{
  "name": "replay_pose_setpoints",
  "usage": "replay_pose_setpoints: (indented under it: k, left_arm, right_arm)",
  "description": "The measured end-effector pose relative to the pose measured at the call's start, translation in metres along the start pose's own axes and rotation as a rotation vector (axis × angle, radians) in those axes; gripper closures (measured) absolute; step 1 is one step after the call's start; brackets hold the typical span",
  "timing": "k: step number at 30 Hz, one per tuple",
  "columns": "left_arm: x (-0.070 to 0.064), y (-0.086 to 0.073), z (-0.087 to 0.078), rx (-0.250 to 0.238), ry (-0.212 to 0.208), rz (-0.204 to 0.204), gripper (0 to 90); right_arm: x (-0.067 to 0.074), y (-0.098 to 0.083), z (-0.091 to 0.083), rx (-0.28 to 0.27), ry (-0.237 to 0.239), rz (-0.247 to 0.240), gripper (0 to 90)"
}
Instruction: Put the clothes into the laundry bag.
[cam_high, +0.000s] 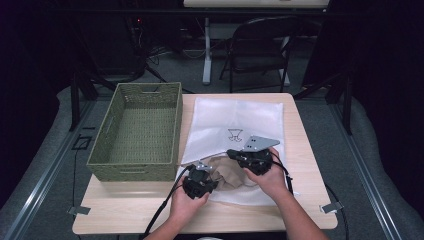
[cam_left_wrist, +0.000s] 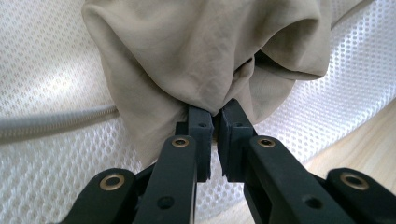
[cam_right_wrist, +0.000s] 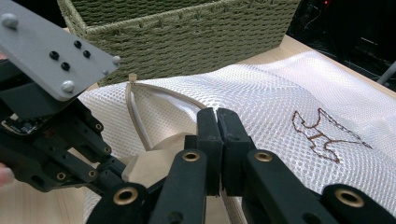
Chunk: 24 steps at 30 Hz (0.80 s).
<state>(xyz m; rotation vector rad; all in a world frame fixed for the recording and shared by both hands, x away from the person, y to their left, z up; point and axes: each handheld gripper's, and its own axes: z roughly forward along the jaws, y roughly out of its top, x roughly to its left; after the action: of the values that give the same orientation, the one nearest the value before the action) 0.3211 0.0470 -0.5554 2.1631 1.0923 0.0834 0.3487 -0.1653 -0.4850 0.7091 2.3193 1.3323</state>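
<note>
High view finds the left gripper (cam_high: 205, 178) clamped on beige cloth (cam_high: 227, 175) at the mesh bag (cam_high: 235, 120) mouth, the right gripper (cam_high: 235, 154) at one o'clock pinching its rim, likely pulling it free toward the basket (cam_high: 145, 92) at eleven.

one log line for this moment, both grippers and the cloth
left gripper: shut on beige cloth | right gripper: shut on mesh bag edge | cloth: partly inside bag | basket: empty

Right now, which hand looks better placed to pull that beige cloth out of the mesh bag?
Probably the left: the left gripper is shut on the beige cloth, while the right gripper pinches the white mesh bag.
</note>
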Motion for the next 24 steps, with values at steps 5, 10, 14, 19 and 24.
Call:
replay_pose_setpoints:
  k: [5,10,14,19,24]
  left_arm:
    - [0.000,0.006,0.001,-0.026,0.006,-0.008,85.0]
    - [0.001,0.013,0.005,-0.039,0.009,-0.019,85.1]
    - [0.001,0.021,0.008,-0.046,0.012,-0.021,85.2]
    - [0.001,0.029,0.012,-0.068,0.021,-0.024,85.3]
    - [0.001,0.034,0.018,-0.079,0.031,-0.026,85.3]
  right_arm:
    - [0.000,0.000,0.000,-0.001,0.001,-0.003,88.6]
    - [0.000,0.000,-0.001,-0.003,0.000,-0.003,88.6]
    - [0.001,0.001,-0.001,-0.003,-0.001,-0.003,88.6]
    - [0.000,0.001,-0.002,-0.004,0.001,-0.003,88.6]
    - [0.001,0.001,-0.002,-0.009,0.000,-0.003,88.6]
